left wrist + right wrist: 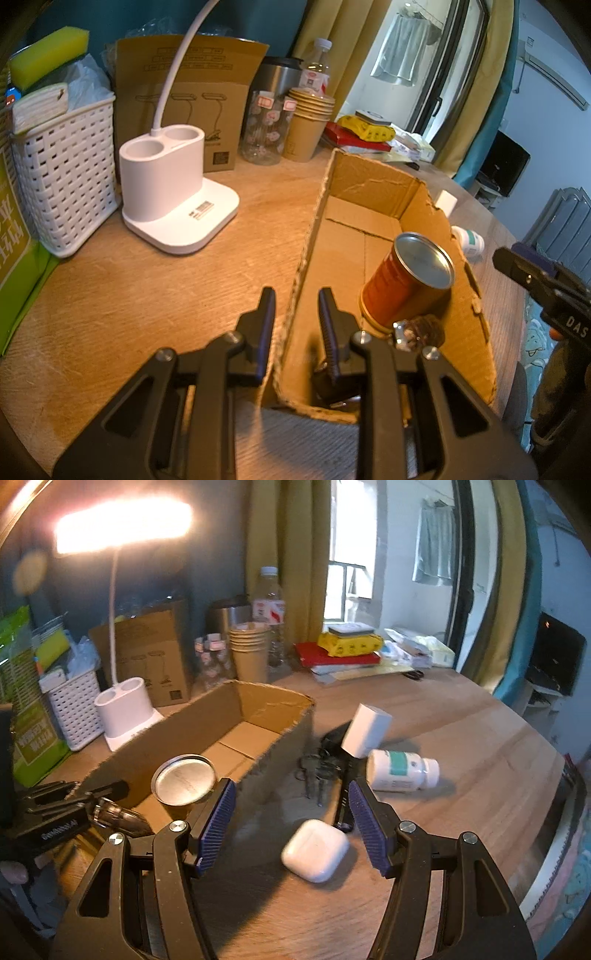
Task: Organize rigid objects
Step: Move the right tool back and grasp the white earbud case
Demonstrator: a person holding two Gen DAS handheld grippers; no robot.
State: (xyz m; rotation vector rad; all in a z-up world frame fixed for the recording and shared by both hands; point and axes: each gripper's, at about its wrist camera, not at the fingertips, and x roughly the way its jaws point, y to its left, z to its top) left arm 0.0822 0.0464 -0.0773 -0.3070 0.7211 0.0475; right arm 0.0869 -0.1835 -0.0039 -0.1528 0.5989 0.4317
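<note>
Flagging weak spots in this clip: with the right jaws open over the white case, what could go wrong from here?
1. The case is smooth and rounded; the right gripper may squeeze it out sideways.
2. The left gripper straddles the box wall, so it could drag or tip the box.
3. The can and a glass item crowd the near end, so a dropped case may hit them.

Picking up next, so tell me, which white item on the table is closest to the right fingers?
The rounded white earbud case, lying between them; the pill bottle and white box sit farther back.

Only "DAS" reads clearly, on the right gripper (532,275).
</note>
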